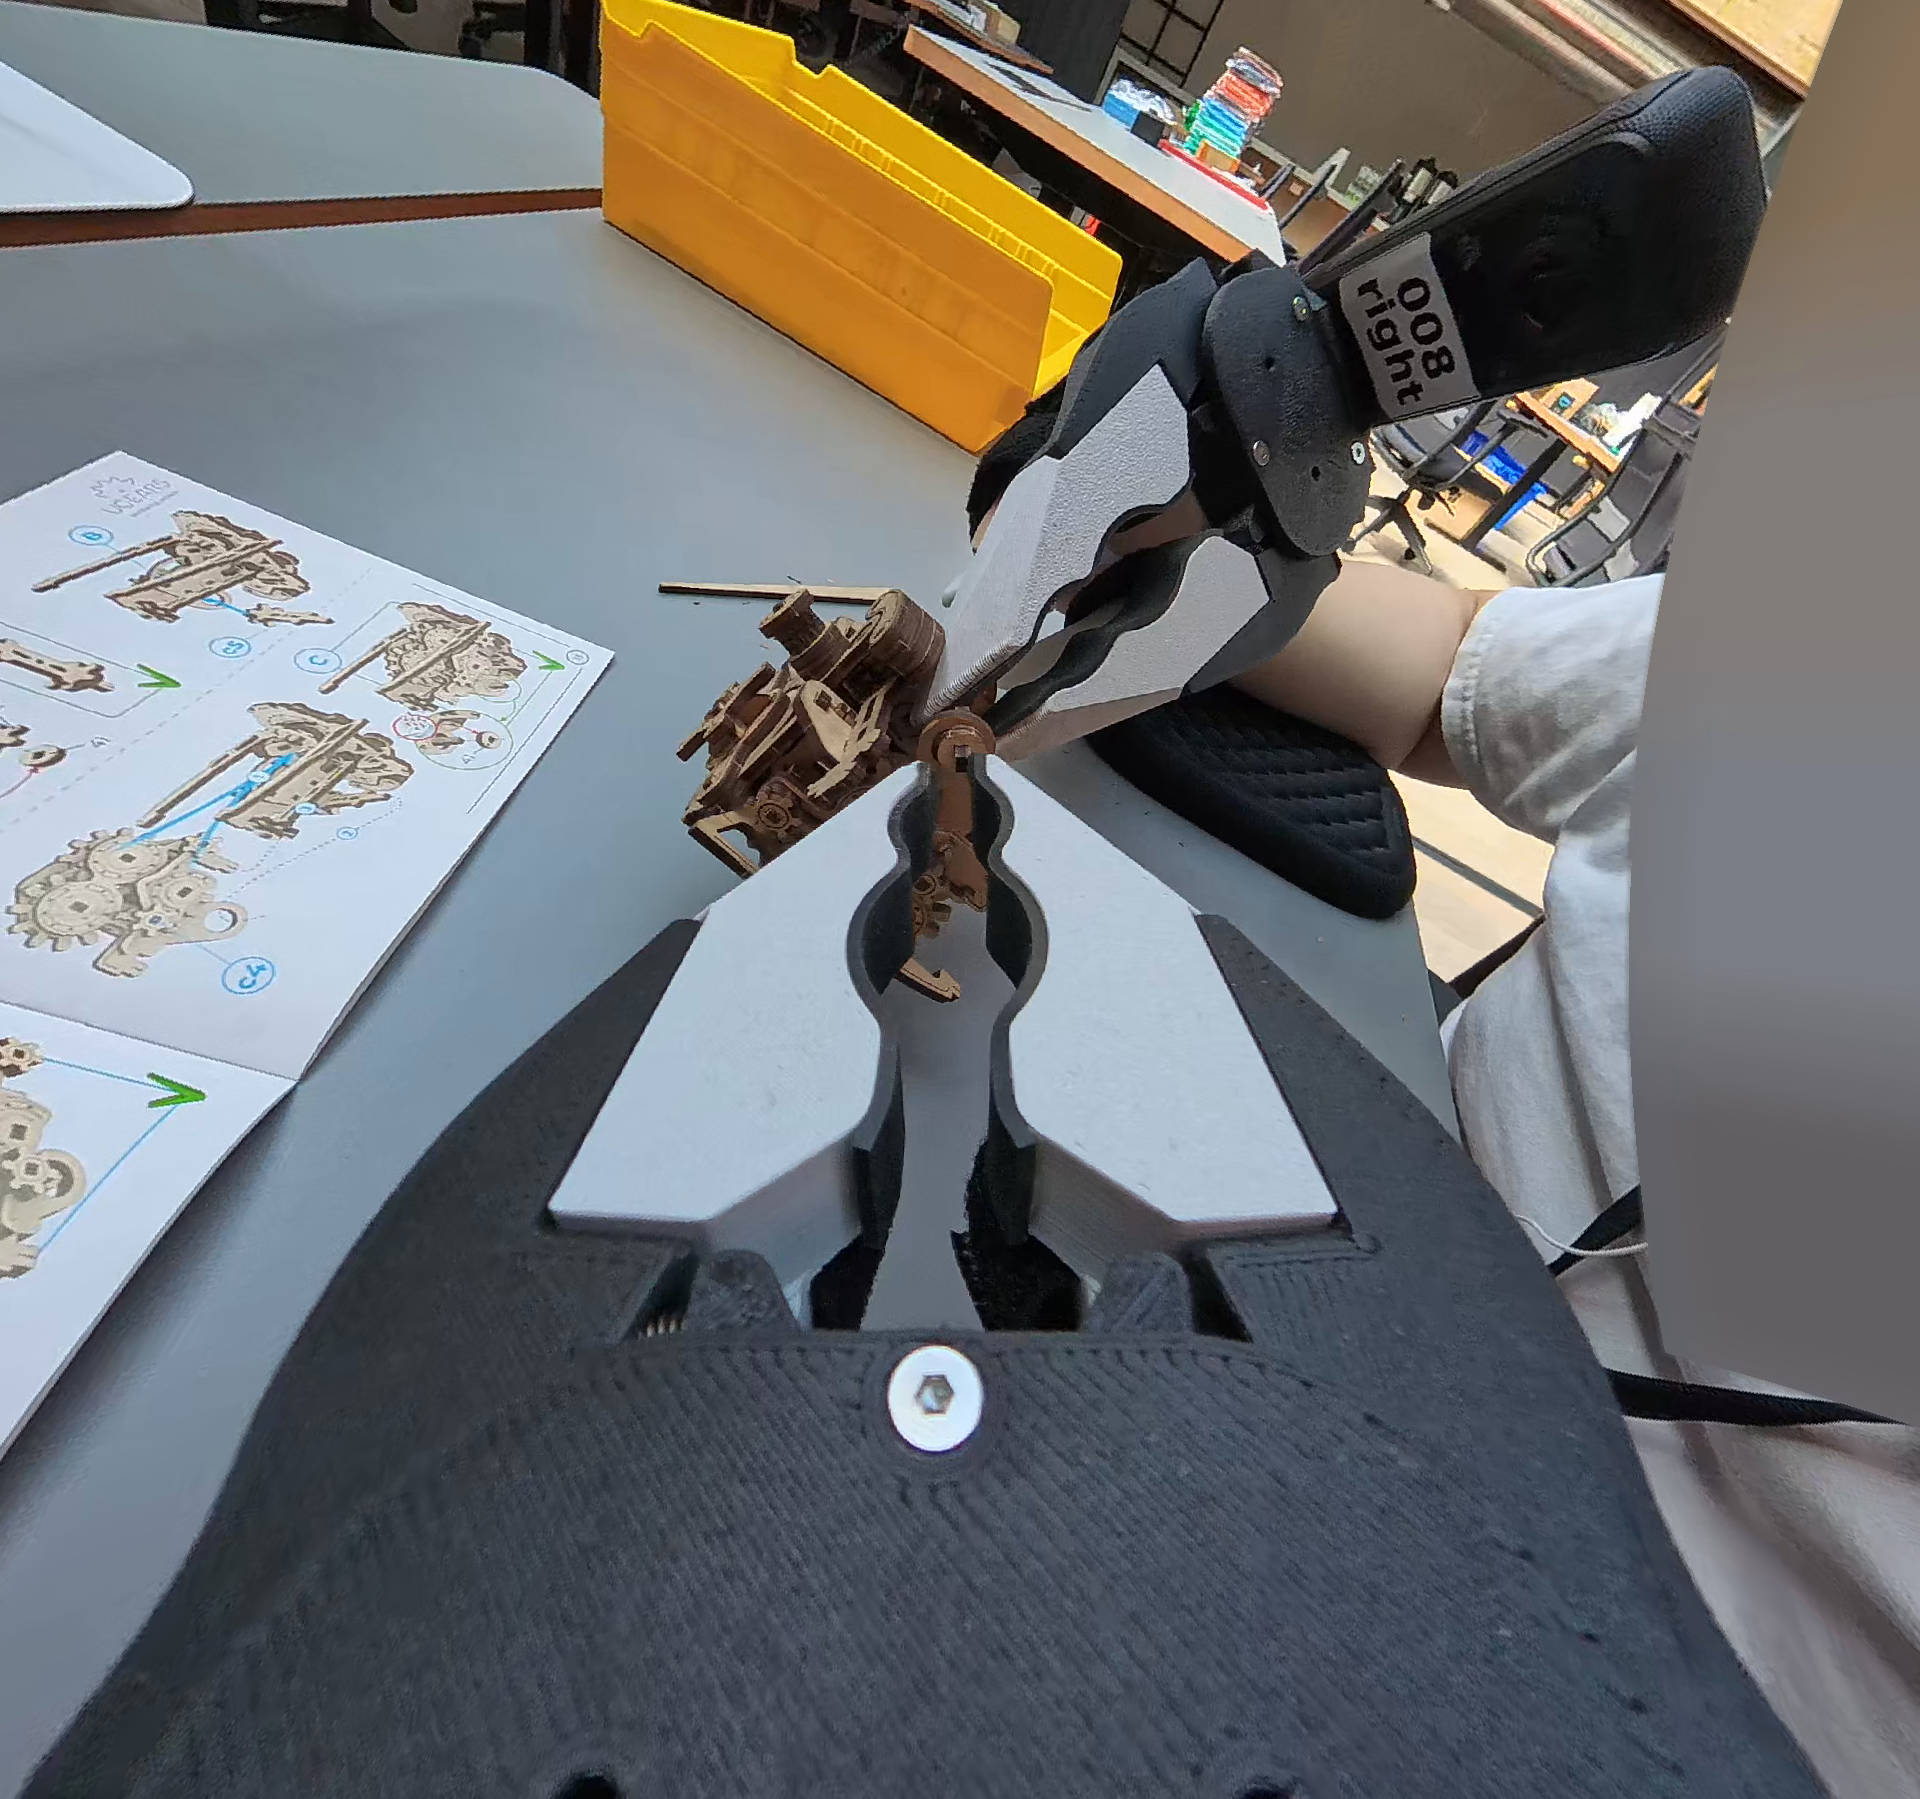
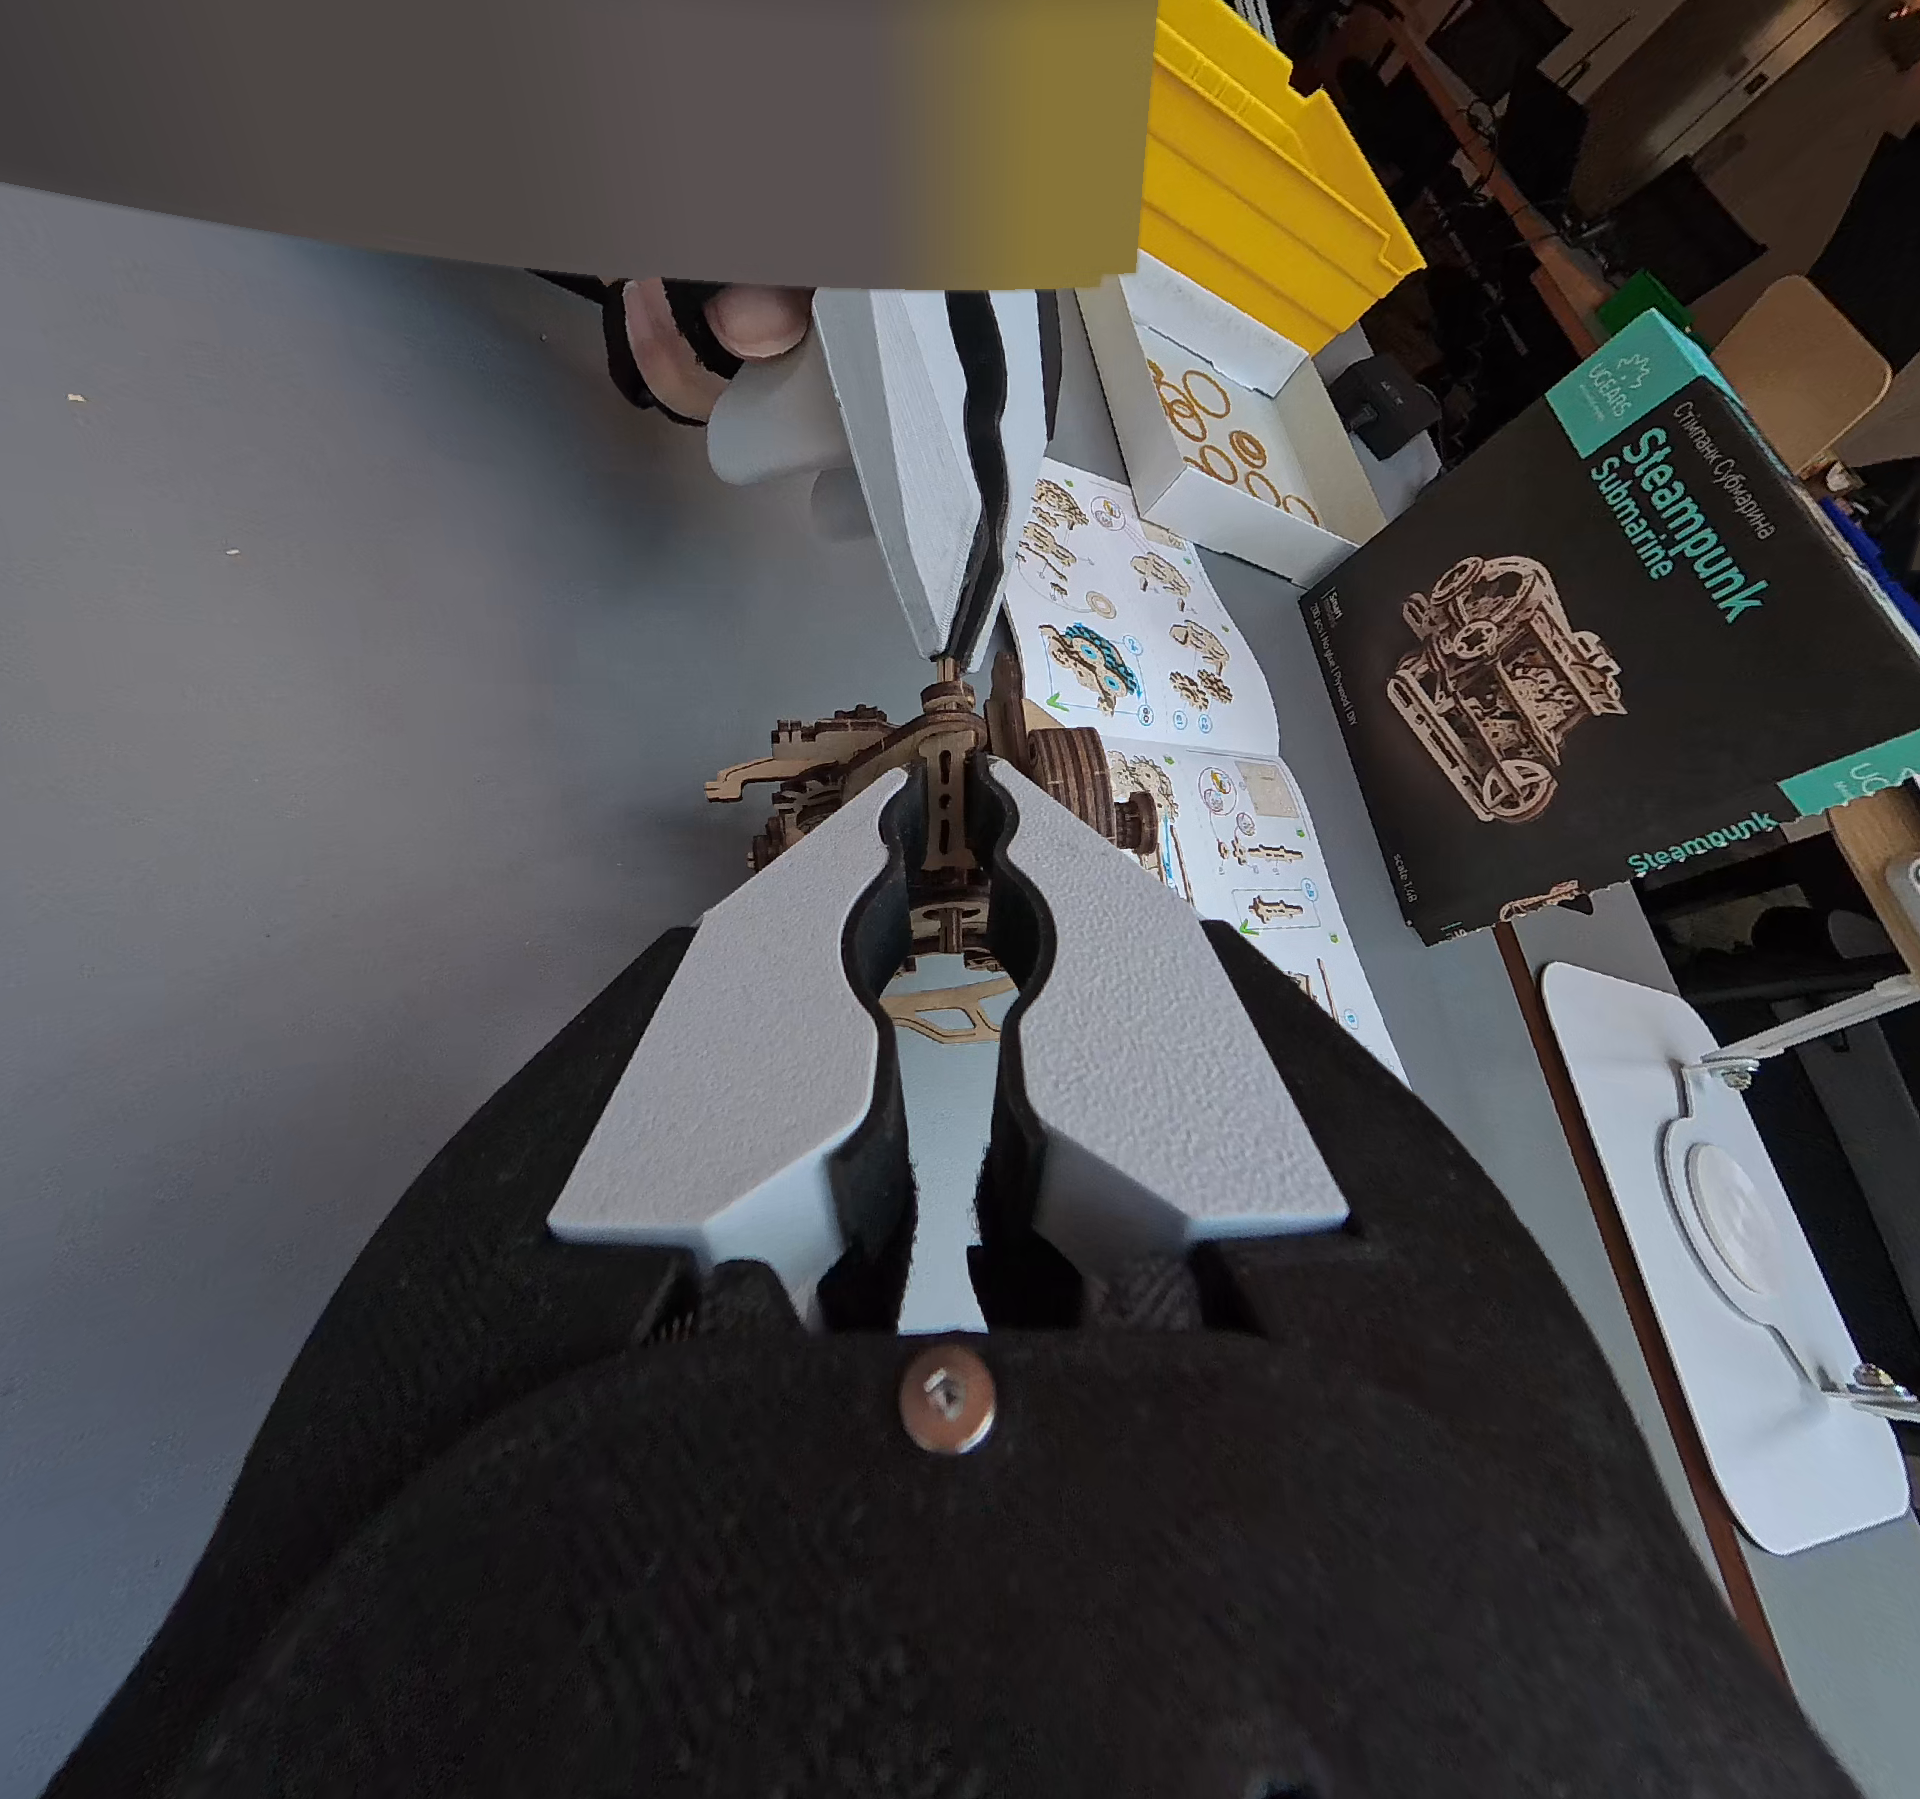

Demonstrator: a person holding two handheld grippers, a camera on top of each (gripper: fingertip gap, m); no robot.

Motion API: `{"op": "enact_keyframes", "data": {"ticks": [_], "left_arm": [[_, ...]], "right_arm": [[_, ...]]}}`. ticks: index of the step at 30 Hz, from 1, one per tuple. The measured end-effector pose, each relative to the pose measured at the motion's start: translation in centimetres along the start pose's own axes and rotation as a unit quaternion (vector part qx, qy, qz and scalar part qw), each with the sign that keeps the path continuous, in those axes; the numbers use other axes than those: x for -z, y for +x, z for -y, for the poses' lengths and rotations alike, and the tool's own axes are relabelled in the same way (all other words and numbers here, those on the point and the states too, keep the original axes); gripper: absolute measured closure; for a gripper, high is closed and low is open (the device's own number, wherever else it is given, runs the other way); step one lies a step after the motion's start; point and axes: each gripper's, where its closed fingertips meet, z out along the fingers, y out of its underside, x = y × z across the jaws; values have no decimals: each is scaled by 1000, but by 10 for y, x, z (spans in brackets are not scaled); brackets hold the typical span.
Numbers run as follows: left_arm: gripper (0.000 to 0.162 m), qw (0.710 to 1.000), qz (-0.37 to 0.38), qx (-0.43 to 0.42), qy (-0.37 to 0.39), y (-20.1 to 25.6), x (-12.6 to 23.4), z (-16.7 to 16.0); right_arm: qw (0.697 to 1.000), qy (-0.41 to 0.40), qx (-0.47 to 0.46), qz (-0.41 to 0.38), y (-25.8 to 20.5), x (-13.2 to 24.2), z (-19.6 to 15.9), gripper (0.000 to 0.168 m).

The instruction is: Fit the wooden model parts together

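Note:
The brown wooden model (image 1: pixel 810 741) stands on the grey table (image 1: pixel 416 347), just beyond my left gripper (image 1: pixel 954 781). In the right wrist view the left gripper (image 2: pixel 949 656) comes down from above, shut on a small wooden peg (image 2: pixel 945 677) on top of the model (image 2: pixel 831 762). My right gripper (image 2: pixel 943 775) is shut on a flat slotted wooden arm (image 2: pixel 943 809) of the model. In the left wrist view the right gripper (image 1: pixel 966 713) reaches in from the upper right, its tips by a small round wooden disc (image 1: pixel 951 737). Both grippers' tips nearly touch.
A yellow bin (image 1: pixel 831 211) stands behind the model. Instruction sheets (image 1: pixel 260 710) lie to the left, a thin wooden stick (image 1: pixel 769 591) behind the model. In the right wrist view: the dark kit box (image 2: pixel 1610 658), a white box of wooden rings (image 2: pixel 1226 440). A person's forearm (image 1: pixel 1351 648) rests on a black pad (image 1: pixel 1268 793). Only a small space, under 4 cm, lies between the two pairs of fingers.

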Motion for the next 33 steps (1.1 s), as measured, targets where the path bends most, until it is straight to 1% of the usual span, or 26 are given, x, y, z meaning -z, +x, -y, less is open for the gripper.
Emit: {"op": "enact_keyframes", "data": {"ticks": [5,12,14,17,19,25,28,31,33], "left_arm": [[155,1000,-7,11,3,-1,1,0],[158,1000,-21,19,3,1,0,-1],[154,999,-28,23,1,3,-1,-1],[156,1000,-18,11,-12,1,-4,-6],[161,1000,-11,3,-13,0,-4,-7],[161,1000,-13,7,-25,-3,-7,-13],[161,999,-21,24,-43,-3,-8,-21],[162,998,-35,48,-32,-2,-9,-19],[162,998,-31,46,-37,-3,-10,-22]], "right_arm": [[1000,2,-4,2,0,0,0,162],[1000,-3,-6,2,-1,-1,-1,162],[1000,-9,-8,5,-2,-3,-3,162],[1000,-6,-6,9,-5,-4,-2,162],[1000,-10,-4,9,-5,-5,-3,162],[1000,-25,-4,15,-8,-7,-8,163],[999,-43,-2,27,-14,-9,-12,163],[999,-39,-1,23,-13,-7,-10,164],[999,-45,-3,27,-14,-7,-12,164]]}}
